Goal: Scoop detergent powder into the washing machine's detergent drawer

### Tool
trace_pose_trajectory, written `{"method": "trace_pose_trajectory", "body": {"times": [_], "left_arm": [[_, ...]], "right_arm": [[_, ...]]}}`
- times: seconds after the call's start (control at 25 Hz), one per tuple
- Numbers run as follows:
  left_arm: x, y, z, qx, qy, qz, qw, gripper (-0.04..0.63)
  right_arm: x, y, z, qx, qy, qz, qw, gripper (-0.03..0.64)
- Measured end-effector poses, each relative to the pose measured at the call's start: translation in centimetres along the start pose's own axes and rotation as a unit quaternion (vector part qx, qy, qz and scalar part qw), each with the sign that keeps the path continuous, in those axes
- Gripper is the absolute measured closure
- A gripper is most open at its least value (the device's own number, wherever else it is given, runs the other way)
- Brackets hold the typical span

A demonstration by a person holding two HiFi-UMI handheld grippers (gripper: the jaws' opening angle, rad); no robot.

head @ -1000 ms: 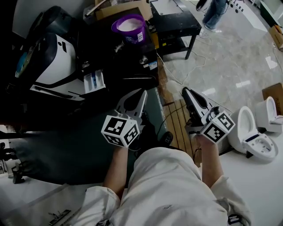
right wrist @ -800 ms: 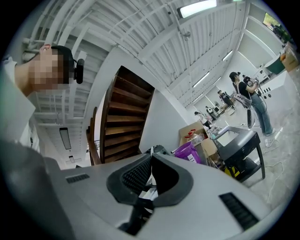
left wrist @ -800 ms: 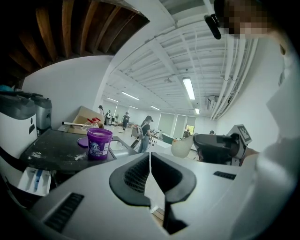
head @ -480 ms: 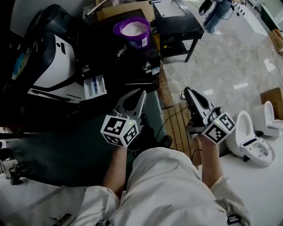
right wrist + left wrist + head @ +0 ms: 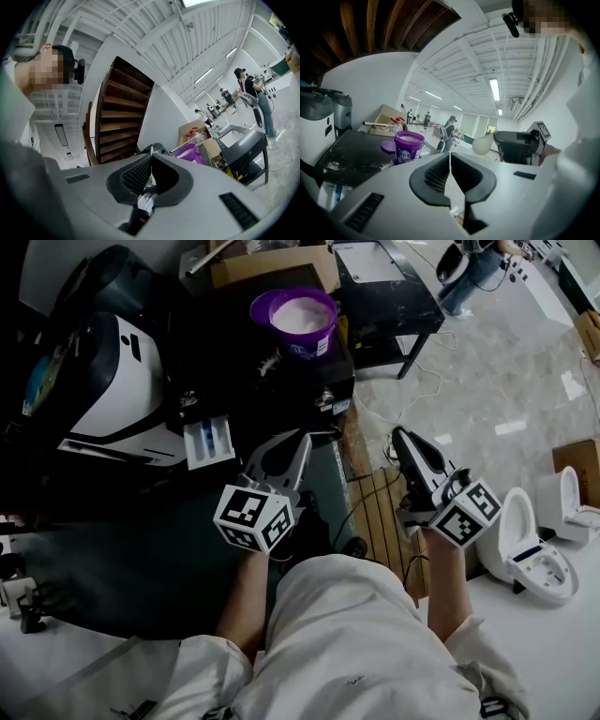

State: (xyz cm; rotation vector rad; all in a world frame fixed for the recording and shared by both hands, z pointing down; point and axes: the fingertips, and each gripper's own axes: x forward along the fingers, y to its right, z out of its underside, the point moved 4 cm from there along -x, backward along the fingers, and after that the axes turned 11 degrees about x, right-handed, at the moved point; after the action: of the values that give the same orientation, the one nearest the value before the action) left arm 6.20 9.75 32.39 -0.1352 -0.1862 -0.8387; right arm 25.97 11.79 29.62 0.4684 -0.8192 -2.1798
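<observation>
The left gripper (image 5: pixel 300 441) is held low in front of the person with its jaws brought together tip to tip and nothing between them. The right gripper (image 5: pixel 399 437) is the same, closed and empty, off to the right over the wooden floor strip. Both are well short of the work.

The tub (image 5: pixel 306 341) of white powder stands open on the dark counter (image 5: pixel 234 352), its purple lid (image 5: pixel 387 146) lying just beside it in the left gripper view. The drawer (image 5: pixel 208 440) is pulled out of the washing machine (image 5: pixel 112 381), nearer the person than the tub and to its left. No view shows a scoop (it may be sunk in the powder, but that is a guess).

The task looks not yet begun. The powder should handle as a loose, light load that spills with any tilt or jolt, so a scoop would want holding by the end of its handle and carrying level. The tub is probably light, stiff plastic with a smooth wall, likely to slide or tip if dug into hard. Steadying it at the wall below the rim with the left gripper seems sensible.
</observation>
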Motion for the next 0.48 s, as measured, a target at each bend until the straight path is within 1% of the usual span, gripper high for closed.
{"method": "trace_pose_trajectory", "body": {"times": [0.2, 0.48], "left_arm": [[1.1, -2.4, -0.6, -0.002, 0.000, 0.003, 1.0000, 0.569], [1.9, -5.9, -0.8, -0.007, -0.003, 0.015, 0.9999, 0.569]], "right_arm": [[2.7, 0.4, -0.7, -0.001, -0.001, 0.002, 1.000, 0.607], [5.9, 0.8, -1.4, -0.005, 0.009, 0.019, 1.000, 0.607]]}}
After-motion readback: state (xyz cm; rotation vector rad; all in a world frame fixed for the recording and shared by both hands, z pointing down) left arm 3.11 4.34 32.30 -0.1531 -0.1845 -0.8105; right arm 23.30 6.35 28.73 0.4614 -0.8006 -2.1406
